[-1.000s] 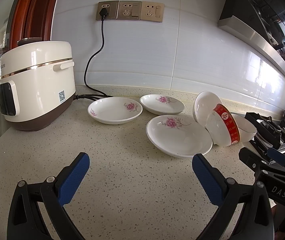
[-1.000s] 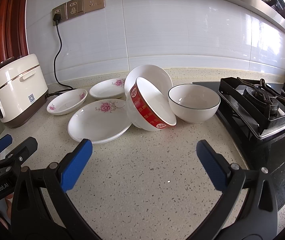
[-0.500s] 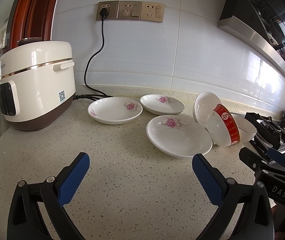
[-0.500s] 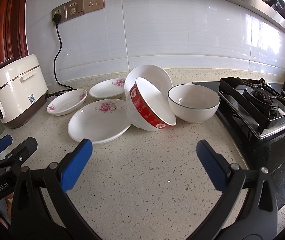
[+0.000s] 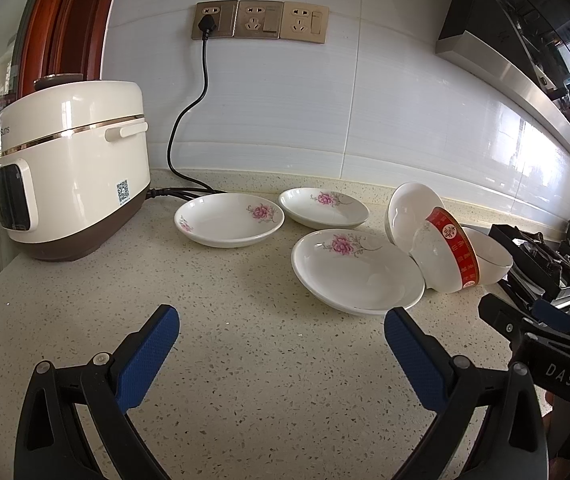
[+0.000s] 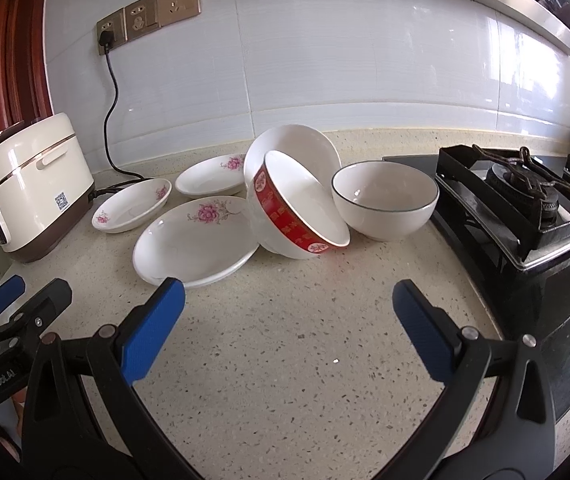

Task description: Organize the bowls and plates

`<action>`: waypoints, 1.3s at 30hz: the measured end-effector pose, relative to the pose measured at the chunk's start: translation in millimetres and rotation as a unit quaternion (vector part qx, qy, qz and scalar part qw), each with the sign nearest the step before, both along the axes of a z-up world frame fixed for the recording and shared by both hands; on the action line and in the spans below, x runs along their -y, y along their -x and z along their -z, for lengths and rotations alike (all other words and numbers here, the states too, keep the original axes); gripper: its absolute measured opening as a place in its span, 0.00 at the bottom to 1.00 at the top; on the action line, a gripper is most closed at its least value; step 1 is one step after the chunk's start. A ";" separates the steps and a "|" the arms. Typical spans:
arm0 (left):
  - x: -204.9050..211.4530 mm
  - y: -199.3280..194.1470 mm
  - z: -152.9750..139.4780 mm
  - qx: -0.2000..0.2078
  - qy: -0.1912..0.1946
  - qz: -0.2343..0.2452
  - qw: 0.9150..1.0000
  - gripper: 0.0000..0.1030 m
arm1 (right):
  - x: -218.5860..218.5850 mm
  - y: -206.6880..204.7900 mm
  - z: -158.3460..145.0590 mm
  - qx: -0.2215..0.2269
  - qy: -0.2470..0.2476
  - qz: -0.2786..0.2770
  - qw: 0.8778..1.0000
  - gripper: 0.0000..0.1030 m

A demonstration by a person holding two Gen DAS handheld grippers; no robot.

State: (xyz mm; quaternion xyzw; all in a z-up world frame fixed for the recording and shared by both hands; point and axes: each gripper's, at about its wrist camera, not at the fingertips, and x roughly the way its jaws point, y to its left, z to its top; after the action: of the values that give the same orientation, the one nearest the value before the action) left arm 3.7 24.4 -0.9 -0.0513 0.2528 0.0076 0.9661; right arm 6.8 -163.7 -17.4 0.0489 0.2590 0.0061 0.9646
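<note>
- Two handheld tongs with blue pads point at a speckled tabletop (image 6: 285, 360) in a kitchen. Both are spread wide, released and grasping nothing.
- The left tongs (image 5: 281, 344) fill the bottom of the left view; the right tongs (image 6: 289, 320) fill the bottom of the right view.
- Three shallow white plates with pink flowers lie separately at mid frame: a large plate (image 6: 195, 240) nearest, a second plate (image 6: 133, 205) to its left, a third plate (image 6: 211, 174) behind.
- A red-banded bowl (image 6: 299, 212) lies tipped on its side, leaning on a tipped white bowl (image 6: 297, 148) behind it and touching the large plate.
- A dark-rimmed bowl (image 6: 385, 198) stands upright right of centre, beside the gas stove (image 6: 525, 200).
- A rice cooker (image 5: 69, 176) sits at the left edge, plugged into the wall.
- The dishes look like glazed ceramic: probably stiff, fairly heavy, slippery and breakable. Pinching a rim, one pad inside and one outside, seems the safest hold; the tipped bowls may roll if nudged.
</note>
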 end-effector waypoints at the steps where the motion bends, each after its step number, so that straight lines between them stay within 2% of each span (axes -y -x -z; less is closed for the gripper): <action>1: 0.0 -0.2 0.2 0.000 0.000 0.000 1.000 1.00 | 1.6 -1.1 0.4 -0.004 -0.005 -0.001 1.000 1.00; 5: -0.8 -2.0 1.8 -0.005 0.006 0.003 1.000 1.00 | 8.3 -3.7 2.9 -0.013 -0.032 -0.012 0.999 1.00; 10: -8.0 -6.4 6.3 -0.017 0.038 0.012 0.999 1.00 | 13.2 -3.3 3.2 -0.010 -0.062 -0.033 0.997 1.00; 12: -10.5 -10.2 8.7 -0.023 0.056 0.019 0.998 0.99 | 10.7 -4.4 -1.3 -0.003 -0.053 -0.042 0.998 1.00; 15: -13.2 -19.4 9.9 -0.037 0.076 0.025 0.996 0.91 | 9.1 -8.9 -15.7 0.011 -0.035 -0.049 0.998 1.00; 18: -19.4 -36.5 3.7 -0.058 0.125 0.041 0.990 0.87 | 7.6 -22.0 -27.9 0.009 -0.013 -0.058 0.998 0.99; 23: -24.6 -65.0 1.4 -0.090 0.150 0.042 0.984 0.83 | 10.2 -44.4 -32.2 0.013 0.002 -0.072 0.997 0.88; 25: -29.5 -80.8 9.3 -0.113 0.167 0.034 0.979 0.76 | 12.1 -52.7 -31.2 0.011 0.000 -0.080 0.997 0.83; 30: -36.6 -109.0 31.1 -0.147 0.205 0.026 0.967 0.68 | 6.9 -65.7 -25.8 0.012 0.012 -0.106 0.994 0.73; 36: -26.6 -122.4 38.5 -0.159 0.214 0.039 0.963 0.66 | 12.2 -75.3 -14.9 0.005 0.002 -0.113 0.994 0.67; 39: -24.7 -128.1 42.3 -0.168 0.217 0.039 0.961 0.66 | 10.7 -78.9 -13.6 0.004 0.002 -0.122 0.993 0.61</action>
State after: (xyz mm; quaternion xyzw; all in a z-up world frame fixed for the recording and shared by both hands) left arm 131.8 49.1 -43.3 -0.2479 0.4089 -0.0767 0.8749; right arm 85.7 -174.4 -3.8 0.0145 0.2594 0.1233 0.9578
